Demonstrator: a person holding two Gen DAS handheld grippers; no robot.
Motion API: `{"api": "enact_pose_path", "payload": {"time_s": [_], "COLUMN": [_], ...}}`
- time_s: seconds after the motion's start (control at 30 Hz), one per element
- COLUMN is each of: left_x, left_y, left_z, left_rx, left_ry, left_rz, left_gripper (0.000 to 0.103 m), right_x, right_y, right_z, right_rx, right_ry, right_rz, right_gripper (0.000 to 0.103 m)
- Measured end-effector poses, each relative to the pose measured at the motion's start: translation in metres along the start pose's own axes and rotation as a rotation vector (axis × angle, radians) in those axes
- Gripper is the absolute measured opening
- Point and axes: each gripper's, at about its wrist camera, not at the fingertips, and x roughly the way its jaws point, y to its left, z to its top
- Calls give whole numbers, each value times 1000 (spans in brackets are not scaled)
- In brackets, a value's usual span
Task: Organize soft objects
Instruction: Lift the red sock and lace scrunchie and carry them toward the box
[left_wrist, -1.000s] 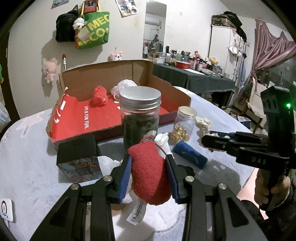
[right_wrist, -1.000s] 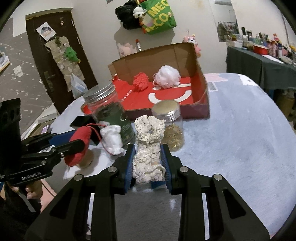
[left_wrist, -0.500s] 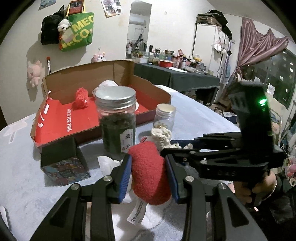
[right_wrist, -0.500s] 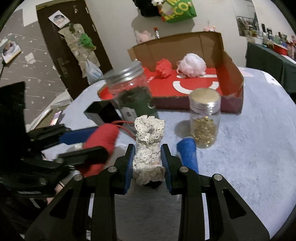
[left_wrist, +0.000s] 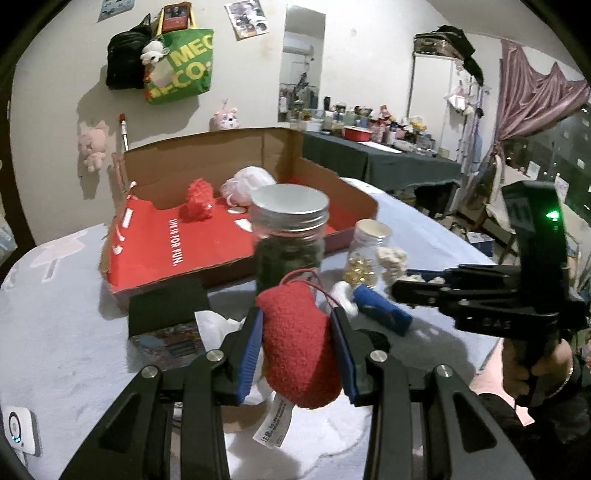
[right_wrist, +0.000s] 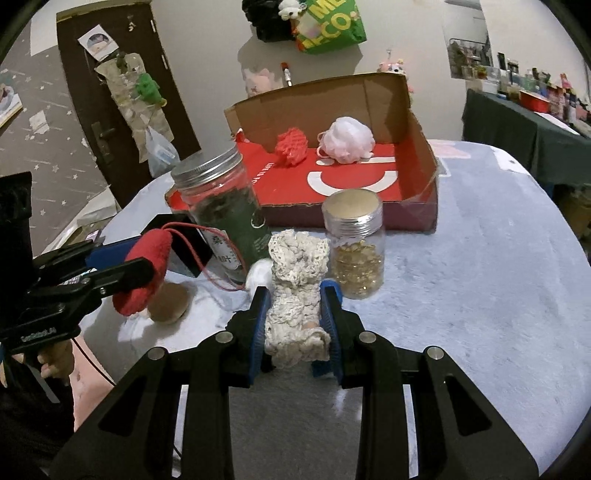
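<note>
Left wrist view: the left tool (left_wrist: 298, 345) is clamped on a red plush (left_wrist: 299, 343), its blue pads pressing both sides, with a white tag hanging below. The landmark here is the big jar (left_wrist: 290, 236) with the metal lid and dark contents. The plush is held just in front of that jar. A black box (left_wrist: 166, 317) sits to the jar's left, and white tissue (left_wrist: 214, 325) lies in front of the jar, beside the box. To the jar's right stands a small jar (left_wrist: 365, 254) of golden bits, and a blue roll (left_wrist: 382, 314) lies in front of that. Behind the big jar lies an open carton (left_wrist: 155, 251) with a red floor, holding a red puff (left_wrist: 197, 201) and a pink puff (left_wrist: 247, 182). The right tool (left_wrist: 397, 275) comes in from the right of the jar, closed on a cream knit piece (left_wrist: 391, 262). All stands on a pale blue worktop (left_wrist: 55, 332).

Right wrist view: the right tool (right_wrist: 295, 321) grips the cream knit piece (right_wrist: 297, 295) between its pads, just in front of the big jar (right_wrist: 221, 218) and the small jar (right_wrist: 356, 247). The left tool (right_wrist: 142, 264) enters left of the big jar, closed on the red plush (right_wrist: 144, 271); a red string runs from it to a white pompom (right_wrist: 258, 277) beside the knit piece. A tan disc (right_wrist: 168, 302) lies below the plush. The carton (right_wrist: 421, 155) sits behind the jars with the red puff (right_wrist: 291, 146) and pink puff (right_wrist: 347, 140) inside.
</note>
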Motion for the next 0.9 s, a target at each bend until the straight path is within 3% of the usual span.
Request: {"api": "enact_pose_path", "payload": {"time_s": [0.37, 0.9], "left_x": [-2, 33], "left_y": [8, 6], "left_z": [-2, -14], "left_rx": [-12, -48], "left_ry": [3, 93], "left_rz": [62, 25], "left_gripper": [39, 39], "right_x": [-1, 20], "right_y": [4, 16], "right_z": [-2, -8], "right_rx": [-14, -37], "right_ry": [3, 54], "right_rz": [-50, -31], "right_gripper": [27, 27]}}
